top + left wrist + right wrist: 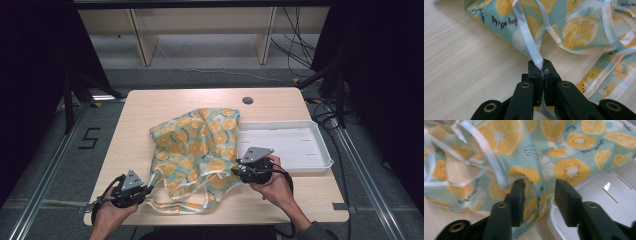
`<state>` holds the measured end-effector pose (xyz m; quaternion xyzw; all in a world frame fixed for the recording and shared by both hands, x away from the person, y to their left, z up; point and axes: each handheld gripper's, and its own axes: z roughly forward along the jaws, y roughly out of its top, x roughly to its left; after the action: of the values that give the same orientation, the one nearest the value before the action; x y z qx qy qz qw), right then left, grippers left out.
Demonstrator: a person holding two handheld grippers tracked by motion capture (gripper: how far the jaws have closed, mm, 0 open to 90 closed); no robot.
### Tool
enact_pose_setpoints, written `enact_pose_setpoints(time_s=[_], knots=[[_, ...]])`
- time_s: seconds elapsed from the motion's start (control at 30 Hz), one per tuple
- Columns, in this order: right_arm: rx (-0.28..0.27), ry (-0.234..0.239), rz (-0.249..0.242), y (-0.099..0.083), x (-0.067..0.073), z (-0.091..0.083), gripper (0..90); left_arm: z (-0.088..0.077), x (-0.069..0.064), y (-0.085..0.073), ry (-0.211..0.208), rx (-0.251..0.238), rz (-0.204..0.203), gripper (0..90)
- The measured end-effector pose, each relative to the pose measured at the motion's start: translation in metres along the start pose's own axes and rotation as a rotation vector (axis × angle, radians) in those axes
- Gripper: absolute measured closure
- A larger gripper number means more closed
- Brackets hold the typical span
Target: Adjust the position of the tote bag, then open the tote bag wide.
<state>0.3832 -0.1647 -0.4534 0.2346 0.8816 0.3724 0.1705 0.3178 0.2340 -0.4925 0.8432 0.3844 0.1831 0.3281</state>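
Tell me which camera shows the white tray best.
The high view: the whole white tray lies at the table's right, the fruit-print cloth overlapping its left edge. The right gripper view catches one slotted corner beside the open right tongs. The left gripper view faces cloth.

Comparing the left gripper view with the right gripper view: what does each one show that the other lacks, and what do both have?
Left gripper view: the left gripper with its jaws shut on a pale strap of the fruit-print cloth bag, plus a broad stretch of bare wooden table.

Right gripper view: the right gripper with its jaws apart, a fold of the bag between them, and the white plastic tray beside the bag.

Both: the orange-slice printed fabric and its pale straps, lying on the table.
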Motion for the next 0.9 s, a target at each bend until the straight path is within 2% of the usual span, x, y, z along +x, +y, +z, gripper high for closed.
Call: enact_pose_setpoints(time_s=[0.03, 0.07, 0.1, 0.13, 0.17, 0.23, 0.3, 0.33, 0.37, 0.4, 0.43, 0.47, 0.5, 0.53, 0.57, 0.6, 0.63, 0.67, 0.7, 0.73, 0.8, 0.83, 0.9], knots=[[0.0, 0.0, 0.0, 0.0, 0.0, 0.0, 56.9, 0.0, 0.0, 0.0, 0.0, 0.0, 0.0, 87.4], [-0.017, 0.008, -0.012, 0.002, 0.003, -0.001, 50.2, -0.001, 0.0, -0.001, -0.006, 0.016, 0.008, 87.4], [-0.017, 0.008, -0.012, 0.002, 0.003, -0.001, 50.2, -0.001, 0.0, -0.001, -0.004, 0.015, 0.002, 87.4], [-0.019, 0.031, -0.02, 0.005, 0.006, -0.001, 44.3, -0.003, 0.003, -0.003, -0.001, 0.037, 0.023, 87.4], [-0.016, 0.041, -0.01, 0.006, 0.007, -0.002, 43.5, -0.002, 0.003, -0.004, 0.013, 0.017, -0.008, 87.4], [-0.028, 0.041, -0.007, 0.006, 0.01, -0.003, 42.4, -0.002, 0.004, -0.005, 0.013, 0.019, -0.016, 87.0], [-0.032, 0.055, -0.03, 0.008, 0.013, -0.003, 41.1, -0.004, 0.004, -0.006, 0.043, 0.022, -0.013, 80.1], [-0.033, 0.056, -0.032, 0.008, 0.015, -0.002, 40.5, -0.009, 0.004, -0.005, 0.066, 0.013, 0.01, 71.3], [-0.033, 0.056, -0.032, 0.008, 0.015, -0.002, 40.5, -0.009, 0.004, -0.005, 0.066, 0.013, 0.01, 67.5], [-0.029, 0.06, -0.044, 0.008, 0.015, -0.001, 40.3, -0.011, 0.004, -0.004, 0.072, 0.013, 0.016, 67.5], [-0.027, 0.065, -0.037, 0.008, 0.015, -0.001, 40.0, -0.014, 0.005, -0.003, 0.076, -0.007, 0.026, 64.8], [-0.033, 0.067, -0.033, 0.009, 0.015, -0.001, 39.4, -0.017, 0.005, -0.001, 0.084, -0.084, -0.015, 58.1], [-0.036, 0.072, -0.022, 0.01, 0.016, -0.002, 39.2, -0.019, 0.005, 0.0, 0.081, -0.098, -0.022, 57.6], [-0.048, 0.072, -0.022, 0.01, 0.016, -0.003, 39.1, -0.023, 0.006, 0.001, 0.085, -0.079, 0.007, 55.8], [-0.048, 0.072, -0.022, 0.01, 0.016, -0.003, 39.1, -0.023, 0.006, 0.001, 0.085, -0.079, 0.007, 55.3], [-0.061, 0.081, -0.016, 0.012, 0.016, -0.006, 38.6, -0.023, 0.0, 0.003, 0.078, -0.126, -0.027, 55.4], [-0.061, 0.081, -0.016, 0.012, 0.016, -0.006, 38.6, -0.023, 0.0, 0.003, 0.078, -0.126, -0.027, 55.4], [-0.075, 0.098, 0.003, 0.014, 0.018, -0.008, 38.3, -0.026, -0.004, 0.004, 0.046, -0.123, -0.012, 55.4], [-0.075, 0.098, 0.003, 0.014, 0.018, -0.008, 38.3, -0.026, -0.004, 0.004, 0.046, -0.123, -0.012, 55.4], [-0.085, 0.117, 0.0, 0.017, 0.021, -0.008, 37.5, -0.025, -0.009, 0.006, 0.026, -0.132, -0.018, 55.4], [-0.087, 0.128, -0.004, 0.018, 0.025, -0.006, 36.2, -0.026, -0.011, 0.007, 0.02, -0.129, -0.013, 55.2], [-0.087, 0.128, -0.004, 0.018, 0.025, -0.006, 36.2, -0.026, -0.012, 0.008, 0.016, -0.131, 0.003, 55.2], [-0.078, 0.14, -0.018, 0.018, 0.027, -0.003, 34.2, -0.025, -0.015, 0.008, 0.006, -0.122, -0.004, 54.4]])
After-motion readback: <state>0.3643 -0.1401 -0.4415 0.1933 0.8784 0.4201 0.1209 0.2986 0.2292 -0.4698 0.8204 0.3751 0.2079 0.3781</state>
